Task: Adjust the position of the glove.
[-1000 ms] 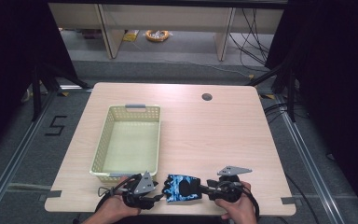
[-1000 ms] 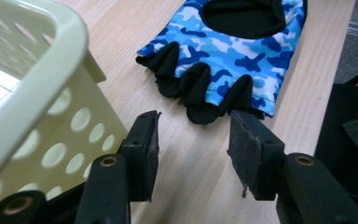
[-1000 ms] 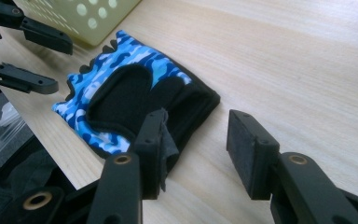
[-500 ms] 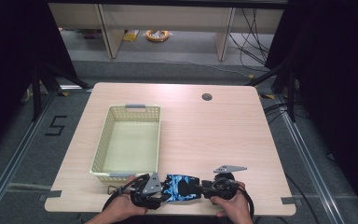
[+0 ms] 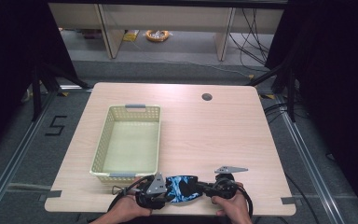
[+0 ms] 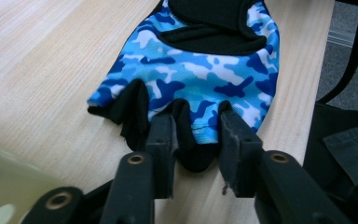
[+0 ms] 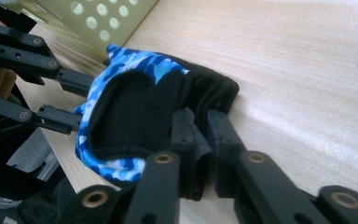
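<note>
Fingerless glove [image 5: 182, 187], blue camouflage print with black trim and black palm patch: lies flat near the front edge of the tabletop [image 5: 205, 135], stretched between the two claws.

Left claw [image 6: 196, 140]: narrowed around one finger stub at the glove's finger end, a jaw on each side of the fabric; held by the person's left hand [image 5: 123, 212].

Right claw [image 7: 204, 140]: jaws close together, pinching the black cuff edge at the opposite end; held by the right hand [image 5: 233, 207].

Basket [image 5: 103, 149], pale yellow-green perforated plastic, rectangular with grey handle tabs: stands on the left half of the tabletop, just behind the left claw, nothing visible inside.

Round cable hole [image 5: 207, 97]: in the tabletop's far right area.
</note>
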Available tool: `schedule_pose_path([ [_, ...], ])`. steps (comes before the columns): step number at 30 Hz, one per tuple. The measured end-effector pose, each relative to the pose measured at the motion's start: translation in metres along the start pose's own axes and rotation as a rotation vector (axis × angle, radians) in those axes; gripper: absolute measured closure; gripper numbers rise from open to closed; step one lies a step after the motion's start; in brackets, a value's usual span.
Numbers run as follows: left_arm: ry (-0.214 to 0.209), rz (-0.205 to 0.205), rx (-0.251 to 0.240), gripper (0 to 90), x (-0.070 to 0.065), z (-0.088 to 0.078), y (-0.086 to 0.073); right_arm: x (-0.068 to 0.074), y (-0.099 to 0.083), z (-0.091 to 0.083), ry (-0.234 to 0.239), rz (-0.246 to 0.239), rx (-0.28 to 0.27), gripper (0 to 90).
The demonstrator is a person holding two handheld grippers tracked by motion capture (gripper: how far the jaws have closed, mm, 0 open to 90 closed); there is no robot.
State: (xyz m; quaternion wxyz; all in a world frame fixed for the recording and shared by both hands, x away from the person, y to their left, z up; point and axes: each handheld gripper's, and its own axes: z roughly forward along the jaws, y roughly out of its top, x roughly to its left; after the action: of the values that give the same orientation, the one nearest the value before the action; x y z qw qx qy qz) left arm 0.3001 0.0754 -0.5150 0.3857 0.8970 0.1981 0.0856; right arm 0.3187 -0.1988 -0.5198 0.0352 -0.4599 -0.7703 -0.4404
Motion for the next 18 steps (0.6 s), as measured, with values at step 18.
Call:
schedule_pose_path([
  [18, 0.039, 0.051, -0.012, 78.5, -0.007, -0.001, 0.002, 0.009, -0.005, -0.020, -0.003, -0.014, -0.062, 85.9],
])
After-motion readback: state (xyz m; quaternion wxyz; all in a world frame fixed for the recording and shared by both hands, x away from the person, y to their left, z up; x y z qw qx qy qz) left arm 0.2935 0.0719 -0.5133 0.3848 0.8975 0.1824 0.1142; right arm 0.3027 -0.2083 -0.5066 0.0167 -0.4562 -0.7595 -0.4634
